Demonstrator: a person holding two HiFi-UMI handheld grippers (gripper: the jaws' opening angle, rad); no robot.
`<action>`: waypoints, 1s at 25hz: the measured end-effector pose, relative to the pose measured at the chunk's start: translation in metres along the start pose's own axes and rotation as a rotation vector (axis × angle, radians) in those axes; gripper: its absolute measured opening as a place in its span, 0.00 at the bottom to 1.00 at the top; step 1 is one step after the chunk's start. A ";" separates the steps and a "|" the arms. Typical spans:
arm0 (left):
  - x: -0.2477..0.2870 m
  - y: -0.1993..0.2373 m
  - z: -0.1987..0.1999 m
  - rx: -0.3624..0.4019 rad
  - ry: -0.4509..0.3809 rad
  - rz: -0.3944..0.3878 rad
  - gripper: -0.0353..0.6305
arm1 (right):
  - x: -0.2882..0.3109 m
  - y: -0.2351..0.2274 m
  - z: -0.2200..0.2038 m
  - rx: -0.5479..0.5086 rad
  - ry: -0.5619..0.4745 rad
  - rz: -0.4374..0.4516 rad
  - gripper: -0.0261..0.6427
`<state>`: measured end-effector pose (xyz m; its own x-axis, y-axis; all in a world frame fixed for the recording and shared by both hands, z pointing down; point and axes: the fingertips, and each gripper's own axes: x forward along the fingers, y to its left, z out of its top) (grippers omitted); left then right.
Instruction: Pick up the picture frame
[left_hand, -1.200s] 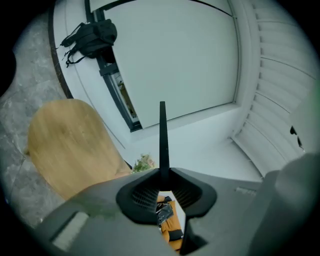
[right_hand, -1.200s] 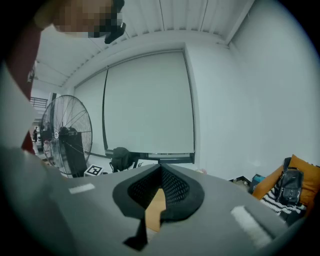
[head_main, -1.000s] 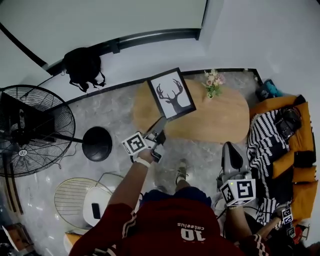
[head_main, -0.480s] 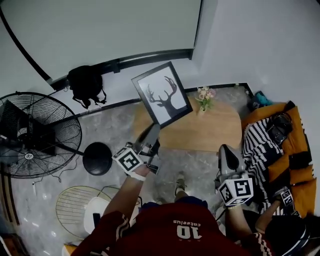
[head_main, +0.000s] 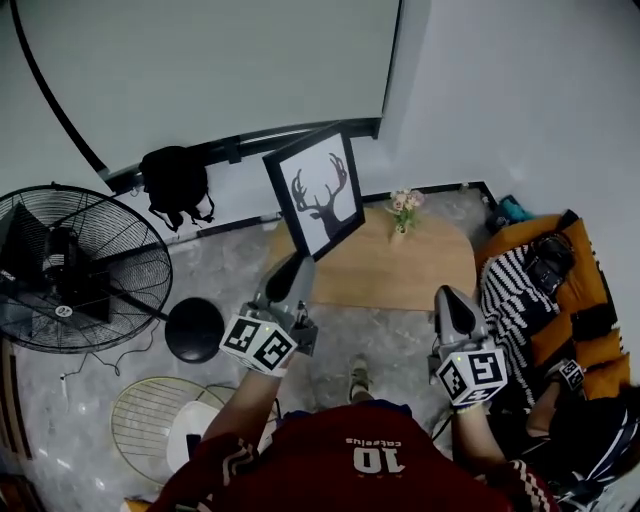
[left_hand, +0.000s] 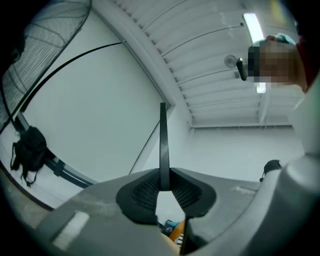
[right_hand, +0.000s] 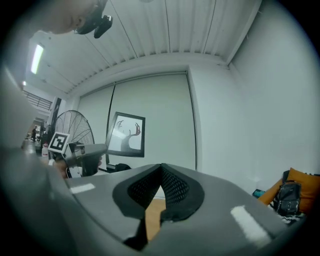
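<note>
The picture frame (head_main: 318, 190) is black-rimmed, with a dark antler silhouette on white. It hangs in the air above the oval wooden table's (head_main: 400, 270) left end, tilted nearly upright. My left gripper (head_main: 299, 263) is shut on its lower edge. In the left gripper view the picture frame (left_hand: 163, 140) shows edge-on as a thin dark strip pinched between the pads of my left gripper (left_hand: 163, 186). My right gripper (head_main: 447, 298) hovers right of it, shut and empty. The right gripper view shows the picture frame (right_hand: 127, 134) far left of my right gripper (right_hand: 161, 169), with the left gripper (right_hand: 85, 150) beneath it.
A small vase of flowers (head_main: 402, 208) stands on the table's far side. A large floor fan (head_main: 75, 270) and its round black base (head_main: 194, 322) are on the left, with a black backpack (head_main: 175, 180) by the wall. A sofa with orange cushions and a striped blanket (head_main: 515, 290) lies right.
The left gripper has risen and rolled, carrying the frame up off the table and from lying tilted to nearly upright. The right gripper has risen a little.
</note>
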<state>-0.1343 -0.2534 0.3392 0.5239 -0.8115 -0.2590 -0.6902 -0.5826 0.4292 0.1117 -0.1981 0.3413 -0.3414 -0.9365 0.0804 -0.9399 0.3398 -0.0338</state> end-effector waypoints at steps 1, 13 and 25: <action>-0.002 -0.005 0.006 0.041 -0.006 0.008 0.16 | -0.002 0.001 0.004 -0.003 -0.005 0.000 0.03; -0.019 -0.032 0.045 0.390 0.039 0.127 0.16 | -0.009 0.011 0.029 0.012 -0.065 0.009 0.03; -0.023 -0.040 0.042 0.639 0.133 0.155 0.16 | -0.016 0.014 0.032 0.017 -0.075 -0.015 0.03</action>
<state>-0.1397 -0.2131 0.2915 0.4234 -0.8993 -0.1096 -0.9010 -0.4055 -0.1540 0.1039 -0.1813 0.3076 -0.3254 -0.9455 0.0065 -0.9445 0.3247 -0.0501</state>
